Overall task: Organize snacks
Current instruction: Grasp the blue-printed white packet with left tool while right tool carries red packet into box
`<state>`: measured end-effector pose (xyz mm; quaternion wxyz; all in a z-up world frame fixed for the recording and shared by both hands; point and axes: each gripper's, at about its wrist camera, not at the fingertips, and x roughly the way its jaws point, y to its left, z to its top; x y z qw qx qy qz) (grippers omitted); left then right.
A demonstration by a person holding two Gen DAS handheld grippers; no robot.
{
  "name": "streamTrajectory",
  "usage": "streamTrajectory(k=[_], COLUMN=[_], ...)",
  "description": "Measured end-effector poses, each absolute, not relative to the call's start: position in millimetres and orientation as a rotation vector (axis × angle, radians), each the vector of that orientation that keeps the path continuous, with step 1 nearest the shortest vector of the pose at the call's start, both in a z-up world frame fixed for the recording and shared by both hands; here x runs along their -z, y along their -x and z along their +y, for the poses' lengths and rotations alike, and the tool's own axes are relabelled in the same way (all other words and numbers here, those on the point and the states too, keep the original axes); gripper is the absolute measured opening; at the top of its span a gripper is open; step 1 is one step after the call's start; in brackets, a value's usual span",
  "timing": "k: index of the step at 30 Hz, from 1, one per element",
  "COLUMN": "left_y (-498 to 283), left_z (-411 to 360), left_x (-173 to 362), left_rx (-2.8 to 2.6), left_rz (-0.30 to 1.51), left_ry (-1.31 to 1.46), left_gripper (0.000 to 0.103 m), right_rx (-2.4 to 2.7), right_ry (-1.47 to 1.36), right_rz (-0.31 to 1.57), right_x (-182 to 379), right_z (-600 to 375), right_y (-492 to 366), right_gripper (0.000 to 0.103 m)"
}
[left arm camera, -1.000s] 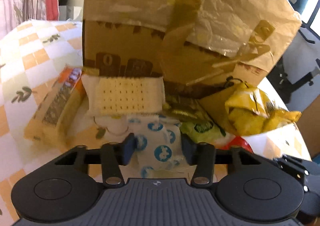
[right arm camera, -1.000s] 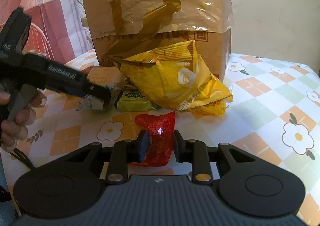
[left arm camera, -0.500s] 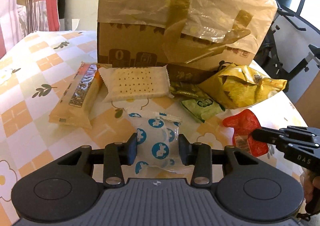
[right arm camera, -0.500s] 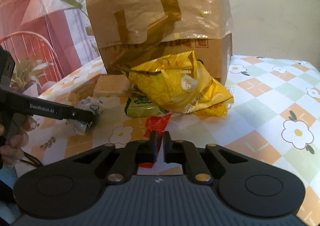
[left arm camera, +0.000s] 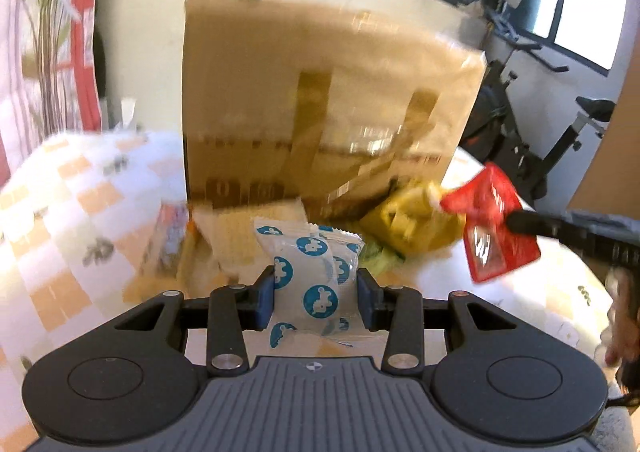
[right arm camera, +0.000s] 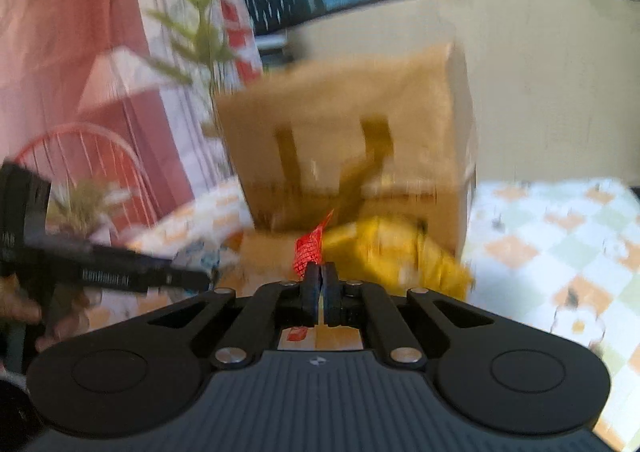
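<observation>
**Both grippers loaded, snacks raised off the table**

Left gripper [left arm camera: 316,294]: fingers part open and pressed on both sides of a white packet [left arm camera: 314,284] printed with blue roundels. The packet stands upright between the pads, its crimped top edge above them, clear of the table [left arm camera: 60,211].

Right gripper [right arm camera: 320,284]: fingers closed to a narrow slit, pinching a red packet [right arm camera: 310,252] edge-on. In the left wrist view the same red packet [left arm camera: 494,223] hangs tilted from the black fingertips, above the table's right part. A hand [left arm camera: 622,316] grips the handle at the frame's right edge.

Beyond the white packet, on the checked cloth: a cracker pack [left arm camera: 256,228], partly hidden; a long orange-ended pack [left arm camera: 168,240] to its left, blurred; a green packet [left arm camera: 376,256], mostly hidden; a yellow bag [left arm camera: 408,219] just right of it.

Behind these stands a cardboard box [left arm camera: 320,107] draped in clear film with brown tape strips. The yellow bag lies against its foot.

Background: patterned curtain at left, windows above, an exercise bike [left arm camera: 560,123] at right. Both views are motion-blurred.
</observation>
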<state>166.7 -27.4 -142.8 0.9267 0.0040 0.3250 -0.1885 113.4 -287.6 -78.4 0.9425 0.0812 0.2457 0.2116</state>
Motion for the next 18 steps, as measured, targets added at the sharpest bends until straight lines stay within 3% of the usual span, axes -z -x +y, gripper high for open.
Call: streamTrajectory(k=[10,18], left_y=[-213,-276], left_z=[-42,-86], left_x=[50,9], left_rx=[0.432,0.435], left_rz=[0.466,0.396], left_ry=[0.009,0.001], left_gripper=[0.043,0.043], right_rx=[-0.403,-0.325], right_ry=[-0.210,-0.140], right_rz=[0.267,0.265], right_x=[-12,-36], right_z=[-302,-295], right_y=[-167,-250], right_gripper=[0.002,0.002])
